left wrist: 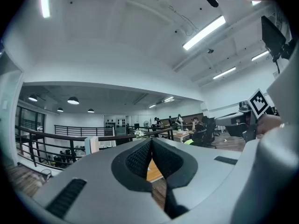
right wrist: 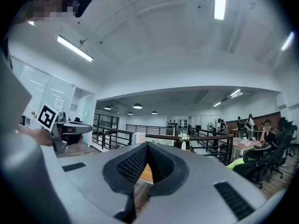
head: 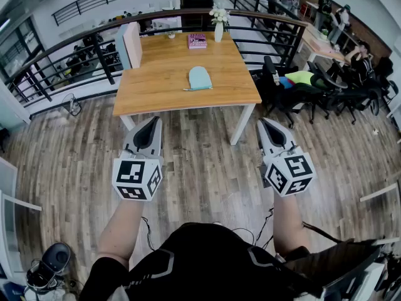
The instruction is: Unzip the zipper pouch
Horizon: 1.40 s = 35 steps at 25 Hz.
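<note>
While the pale blue zipper pouch (head: pixel 200 78) lies flat near the middle of the wooden table (head: pixel 156 86), the left claw (head: pixel 153 123) and the right claw (head: pixel 267 124) hover side by side over the plank floor (head: pixel 200 162) on the table's near side, well apart from the pouch, each with its jaws pressed together and nothing between them; a pink book (head: pixel 197 41) and a vase of white flowers (head: pixel 218 25) stand at the table's far edge
</note>
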{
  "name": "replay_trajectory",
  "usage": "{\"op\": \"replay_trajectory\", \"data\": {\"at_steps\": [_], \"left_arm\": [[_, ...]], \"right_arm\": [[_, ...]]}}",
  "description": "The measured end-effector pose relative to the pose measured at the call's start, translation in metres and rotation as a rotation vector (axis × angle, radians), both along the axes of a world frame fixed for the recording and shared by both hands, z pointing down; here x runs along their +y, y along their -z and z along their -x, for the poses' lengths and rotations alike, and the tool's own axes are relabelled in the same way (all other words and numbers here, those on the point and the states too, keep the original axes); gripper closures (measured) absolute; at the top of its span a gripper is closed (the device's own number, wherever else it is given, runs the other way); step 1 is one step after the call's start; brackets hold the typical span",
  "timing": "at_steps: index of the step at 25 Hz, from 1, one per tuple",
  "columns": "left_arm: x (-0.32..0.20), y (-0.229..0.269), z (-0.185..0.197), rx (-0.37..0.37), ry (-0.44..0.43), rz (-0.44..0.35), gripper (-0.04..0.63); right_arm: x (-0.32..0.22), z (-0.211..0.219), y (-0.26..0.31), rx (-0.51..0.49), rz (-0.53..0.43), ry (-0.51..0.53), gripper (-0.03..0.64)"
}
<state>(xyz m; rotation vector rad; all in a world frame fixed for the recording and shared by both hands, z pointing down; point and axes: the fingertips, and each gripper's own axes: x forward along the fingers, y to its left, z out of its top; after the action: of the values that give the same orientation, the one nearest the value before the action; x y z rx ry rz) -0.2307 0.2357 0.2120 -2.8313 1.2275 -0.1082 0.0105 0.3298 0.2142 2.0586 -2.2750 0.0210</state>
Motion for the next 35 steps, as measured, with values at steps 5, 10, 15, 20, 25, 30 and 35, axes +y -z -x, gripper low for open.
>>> {"op": "replay_trajectory", "data": {"at_steps": [5,10,15,20,25,30,35], "left_arm": [[0.007,-0.007,-0.008,-0.017,-0.004,0.009,0.566],[0.012,0.001,-0.011,-0.015,0.025,-0.004,0.566],[0.020,0.000,-0.001,-0.006,0.051,0.008,0.565],[0.026,-0.004,0.001,-0.008,0.033,0.017,0.563],[0.028,-0.010,-0.002,-0.032,0.017,0.013,0.561],[0.032,-0.014,-0.002,-0.008,0.008,0.033,0.432],[0.038,-0.009,-0.001,0.046,-0.004,0.016,0.365]], "right_arm": [[0.006,0.002,-0.001,-0.003,-0.005,0.020,0.610],[0.008,0.002,-0.001,-0.013,-0.005,0.007,0.609],[0.014,-0.001,-0.005,0.004,0.016,-0.005,0.607],[0.018,-0.002,-0.003,0.005,0.014,-0.008,0.607],[0.021,-0.004,-0.002,0.013,-0.001,-0.017,0.576],[0.026,-0.013,-0.002,-0.011,-0.011,-0.006,0.459],[0.030,-0.015,-0.003,-0.023,-0.019,0.022,0.387]]}}
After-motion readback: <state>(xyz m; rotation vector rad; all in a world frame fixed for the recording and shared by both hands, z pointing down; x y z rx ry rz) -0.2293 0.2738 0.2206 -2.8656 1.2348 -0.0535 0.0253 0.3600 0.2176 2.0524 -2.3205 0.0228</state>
